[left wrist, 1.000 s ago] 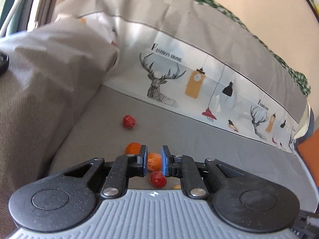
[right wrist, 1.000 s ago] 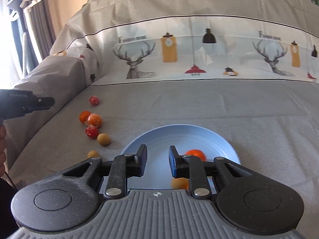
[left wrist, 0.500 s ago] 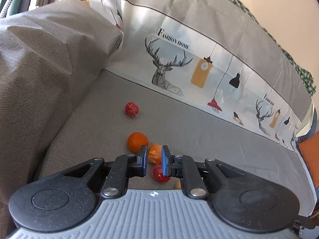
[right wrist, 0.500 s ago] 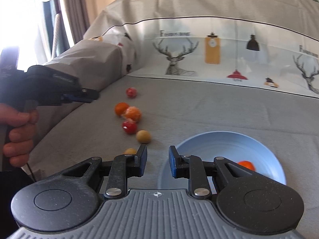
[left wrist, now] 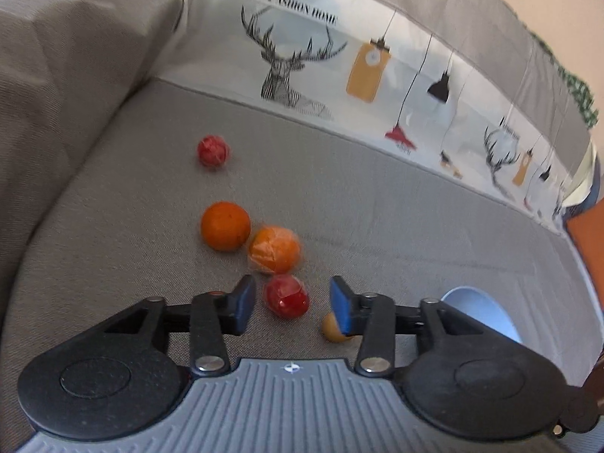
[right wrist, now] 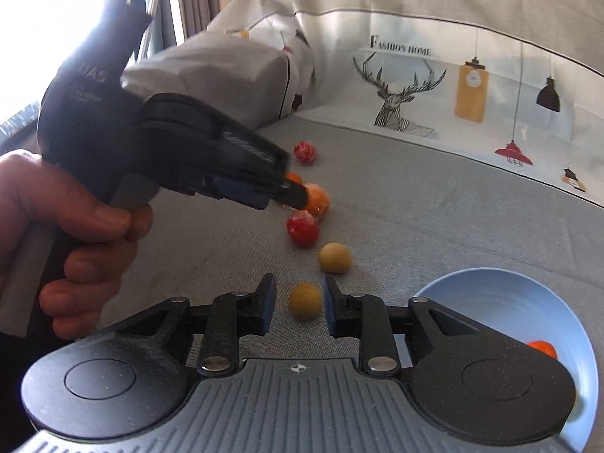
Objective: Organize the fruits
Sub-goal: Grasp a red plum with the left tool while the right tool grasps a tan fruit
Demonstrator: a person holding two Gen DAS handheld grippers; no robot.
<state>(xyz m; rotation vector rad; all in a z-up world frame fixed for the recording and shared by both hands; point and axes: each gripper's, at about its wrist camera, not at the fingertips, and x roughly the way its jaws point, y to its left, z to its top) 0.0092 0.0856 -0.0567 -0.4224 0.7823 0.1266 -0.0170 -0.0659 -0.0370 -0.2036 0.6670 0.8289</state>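
The left tool (left wrist: 288,304) is hovering with its jaws spread, a red fruit (left wrist: 285,296) lying between them on the grey sofa seat (left wrist: 377,226). Just beyond are sitting a wrapped orange fruit (left wrist: 274,249) and a plain orange (left wrist: 225,226), with another red fruit (left wrist: 213,150) farther off. The right tool (right wrist: 297,307) is also gaping, framing a yellow fruit (right wrist: 305,300). To its right a blue bowl (right wrist: 502,294) is holding an orange piece (right wrist: 541,347).
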